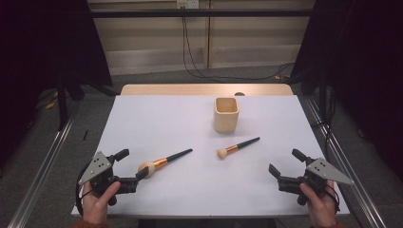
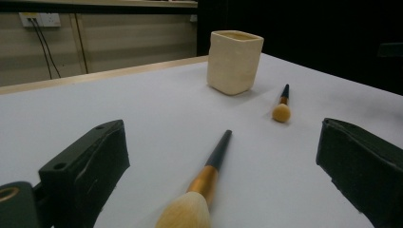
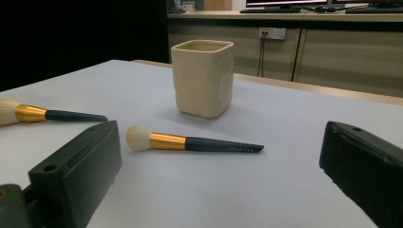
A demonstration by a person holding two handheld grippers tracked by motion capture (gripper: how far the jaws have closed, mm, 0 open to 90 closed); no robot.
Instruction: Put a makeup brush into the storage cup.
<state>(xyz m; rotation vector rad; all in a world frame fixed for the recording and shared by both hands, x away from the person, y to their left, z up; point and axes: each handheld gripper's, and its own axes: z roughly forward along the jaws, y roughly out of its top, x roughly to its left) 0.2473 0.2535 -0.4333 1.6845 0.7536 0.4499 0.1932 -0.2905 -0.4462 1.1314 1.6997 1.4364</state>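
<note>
Left gripper [image 1: 127, 166] wide apart, empty, bracketing bristle end of large brush [image 1: 165, 160] on table [image 1: 142, 118], lined up to clamp. Right gripper [image 1: 284, 164] spread too, aimed at small brush [image 1: 237, 145]. Cup [image 1: 226, 114] upright behind, likely drop target.

Cup [image 1: 226, 114] behind two brushes [image 1: 166, 161].

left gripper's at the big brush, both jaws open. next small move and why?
Probably ease the left gripper forward so its open jaws straddle the larger brush, then close. The brush head lies between the jaws in the left gripper view, nothing is gripped, and the cup stands upright, open-topped.
</note>
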